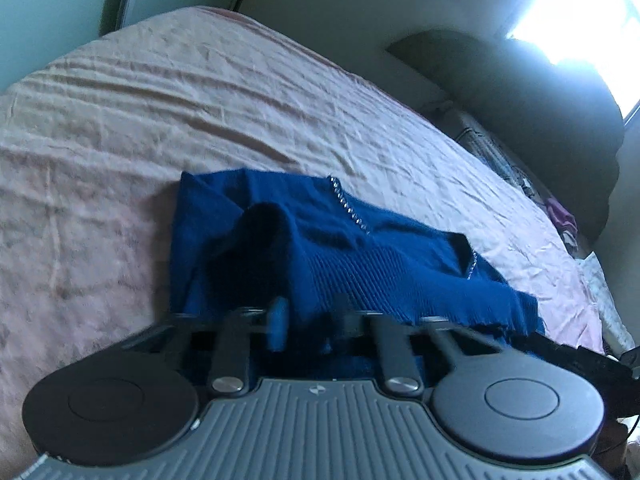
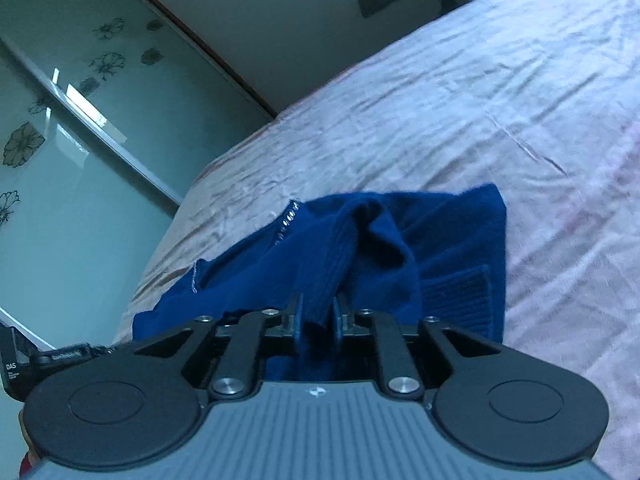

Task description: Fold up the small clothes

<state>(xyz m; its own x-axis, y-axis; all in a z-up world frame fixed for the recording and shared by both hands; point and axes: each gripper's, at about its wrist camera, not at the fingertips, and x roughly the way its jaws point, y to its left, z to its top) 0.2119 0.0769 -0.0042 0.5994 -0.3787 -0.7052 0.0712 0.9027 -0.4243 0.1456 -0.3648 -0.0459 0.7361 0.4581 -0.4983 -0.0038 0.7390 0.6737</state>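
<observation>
both grippers pinch the near edge of the blue knit top [image 1: 340,248] on the pink bedsheet [image 1: 160,112], left gripper [image 1: 310,320] and right gripper [image 2: 318,314] clamped narrow on cloth; probably lower evenly, edges aligned.

Sweater [image 1: 320,248] on bed sheet [image 1: 160,100], wardrobe doors [image 2: 80,120] beyond the bed
</observation>
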